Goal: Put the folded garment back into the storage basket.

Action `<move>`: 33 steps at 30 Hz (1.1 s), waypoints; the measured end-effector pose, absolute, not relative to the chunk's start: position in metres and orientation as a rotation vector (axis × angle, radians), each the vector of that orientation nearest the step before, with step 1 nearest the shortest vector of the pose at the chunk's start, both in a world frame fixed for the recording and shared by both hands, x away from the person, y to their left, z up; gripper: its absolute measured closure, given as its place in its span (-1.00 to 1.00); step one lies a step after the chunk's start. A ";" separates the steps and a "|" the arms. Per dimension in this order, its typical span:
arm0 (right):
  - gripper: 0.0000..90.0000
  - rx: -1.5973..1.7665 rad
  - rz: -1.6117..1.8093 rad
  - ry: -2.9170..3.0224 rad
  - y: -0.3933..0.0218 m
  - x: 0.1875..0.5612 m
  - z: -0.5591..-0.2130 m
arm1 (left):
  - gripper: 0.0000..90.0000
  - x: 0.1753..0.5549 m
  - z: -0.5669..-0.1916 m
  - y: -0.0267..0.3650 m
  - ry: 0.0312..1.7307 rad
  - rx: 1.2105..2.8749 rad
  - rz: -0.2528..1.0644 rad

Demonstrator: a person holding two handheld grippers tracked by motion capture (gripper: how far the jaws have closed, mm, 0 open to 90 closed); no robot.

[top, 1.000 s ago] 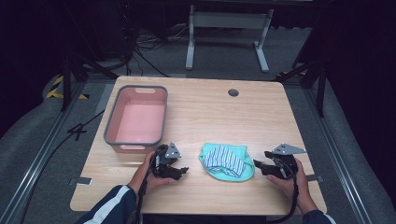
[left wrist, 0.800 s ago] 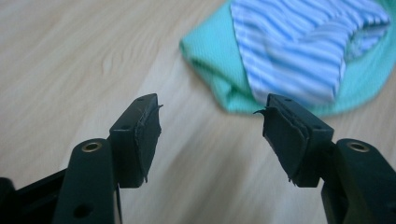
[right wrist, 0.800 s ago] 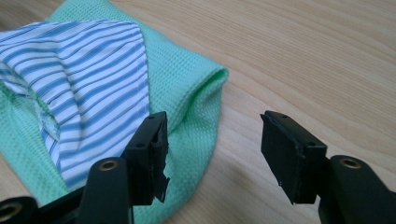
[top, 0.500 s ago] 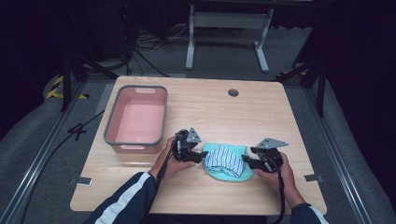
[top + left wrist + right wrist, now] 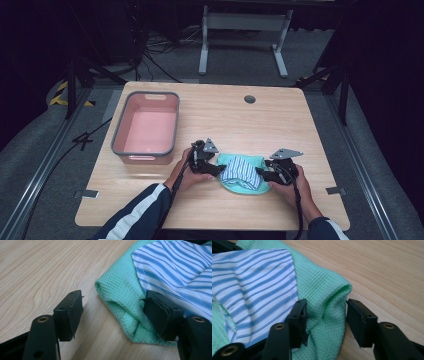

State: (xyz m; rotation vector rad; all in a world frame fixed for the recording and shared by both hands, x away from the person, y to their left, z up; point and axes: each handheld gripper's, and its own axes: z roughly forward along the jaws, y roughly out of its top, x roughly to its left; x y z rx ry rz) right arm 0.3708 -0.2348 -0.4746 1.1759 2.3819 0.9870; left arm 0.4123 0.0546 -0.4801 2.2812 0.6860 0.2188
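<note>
Green waffle cloth (image 5: 241,186) with a blue-striped cloth (image 5: 242,169) folded on top sits near the front edge of the counter (image 5: 260,125), right of the pink bin (image 5: 146,128). Compared with a second ago, I now have both hands in on the bundle: left hand-held gripper (image 5: 216,170) has come across from the bin side to the bundle's left edge, right hand-held gripper (image 5: 261,173) has come in from the right-hand side to its right edge.

Left hand-held gripper view: jaws have just been opening a bit, moderately wide; one pad (image 5: 160,312) rests against the green fold (image 5: 120,307), the other pad (image 5: 71,312) is over bare wood, apart from the cloth. Not pinching.

Right hand-held gripper view: jaws have just been closing, now straddling the green fold (image 5: 329,307); left pad (image 5: 299,320) is against the fabric, right pad (image 5: 359,320) looks just off it. No firm pinch yet, I'd say.

Meaning: approach looks done, both sides bracketed. Next I'd expect to close on both edges, then lift, likely toward the bin. Risk: the striped piece slips off if only the green gets gripped.
</note>
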 end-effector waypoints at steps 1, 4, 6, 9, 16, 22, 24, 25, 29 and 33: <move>0.26 1.168 0.993 2.394 -0.235 0.371 -0.475 | -0.29 0.412 -0.481 0.054 0.693 2.272 0.220; 0.38 1.156 0.990 2.415 -0.233 0.370 -0.474 | -0.29 0.411 -0.480 0.054 0.695 2.276 0.221; 0.53 1.148 0.995 2.427 -0.232 0.369 -0.474 | -0.15 0.410 -0.479 0.054 0.660 2.283 0.205; 0.71 1.144 1.005 2.444 -0.230 0.368 -0.473 | 0.26 0.408 -0.479 0.054 0.608 2.276 0.176; 0.82 1.132 0.974 2.431 -0.225 0.364 -0.472 | 0.78 0.408 -0.479 0.054 0.575 2.275 0.123; 0.84 1.125 0.987 2.424 -0.225 0.361 -0.469 | 0.82 0.407 -0.476 0.053 0.579 2.294 0.123; 0.84 1.122 0.991 2.418 -0.226 0.361 -0.468 | 0.83 0.407 -0.474 0.053 0.573 2.305 0.122; 0.84 1.122 0.991 2.418 -0.226 0.361 -0.468 | 0.83 0.407 -0.474 0.053 0.573 2.305 0.122; 0.84 1.114 1.006 2.406 -0.226 0.360 -0.463 | 0.83 0.405 -0.468 0.053 0.562 2.308 0.128; 0.84 1.119 1.018 2.397 -0.227 0.359 -0.459 | 0.83 0.403 -0.462 0.054 0.550 2.299 0.145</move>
